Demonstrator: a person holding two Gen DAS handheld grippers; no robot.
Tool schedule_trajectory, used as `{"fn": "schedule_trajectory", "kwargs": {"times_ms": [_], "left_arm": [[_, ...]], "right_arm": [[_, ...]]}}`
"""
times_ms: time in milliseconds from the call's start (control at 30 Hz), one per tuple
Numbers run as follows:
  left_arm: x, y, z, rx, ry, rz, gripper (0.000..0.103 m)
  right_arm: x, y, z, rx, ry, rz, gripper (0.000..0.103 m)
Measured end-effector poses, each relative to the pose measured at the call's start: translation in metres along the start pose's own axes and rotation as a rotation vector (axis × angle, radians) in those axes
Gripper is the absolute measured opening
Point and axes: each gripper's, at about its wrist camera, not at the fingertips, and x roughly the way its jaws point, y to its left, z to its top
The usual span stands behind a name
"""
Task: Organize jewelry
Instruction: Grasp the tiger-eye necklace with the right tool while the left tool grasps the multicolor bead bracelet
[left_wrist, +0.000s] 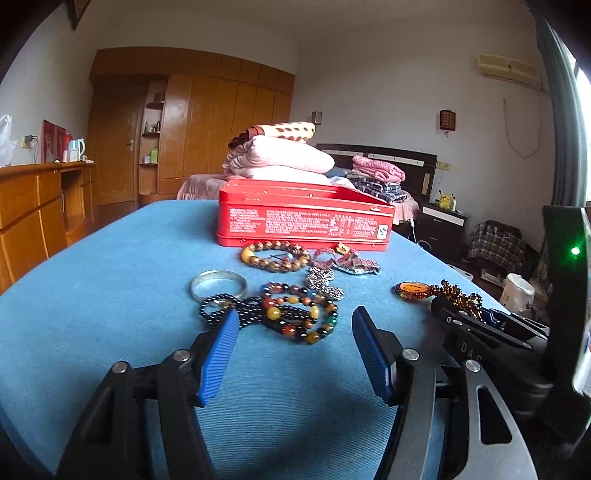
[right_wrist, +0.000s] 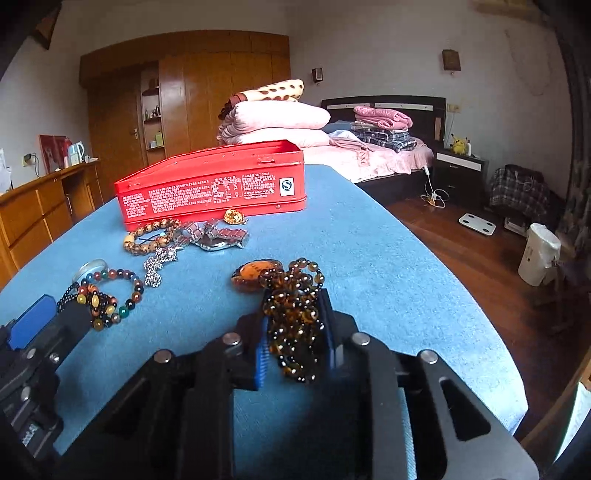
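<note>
Right gripper (right_wrist: 295, 332) clamped on amber-brown glass bead necklace (right_wrist: 293, 306) (orange oval pendant lying on blue cloth-covered table (right_wrist: 388, 280)), well short of open red metal tin (right_wrist: 210, 188); left gripper (left_wrist: 291, 332) fingers apart, facing multicoloured round-bead bracelet (left_wrist: 299, 314).

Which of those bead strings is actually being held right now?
The amber-brown bead necklace, pinched in the right gripper. The multicoloured bracelet and wooden bead bracelet lie loose on the blue cloth.
</note>
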Motion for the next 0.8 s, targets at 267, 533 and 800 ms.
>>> {"fn": "schedule_trajectory", "kwargs": {"times_ms": [267, 533, 800], "left_arm": [[0.014, -0.009, -0.003, -0.019, 0.052, 0.008, 0.051], [0.023, -0.012, -0.002, -0.027, 0.058, 0.025, 0.051], [0.022, -0.008, 0.002, -0.043, 0.043, -0.005, 0.017]], "right_arm": [[-0.001, -0.002, -0.004, -0.009, -0.023, 0.02, 0.022], [-0.001, -0.004, -0.005, -0.007, -0.036, 0.032, 0.023], [-0.001, -0.003, -0.006, -0.011, -0.045, 0.026, 0.023]]}}
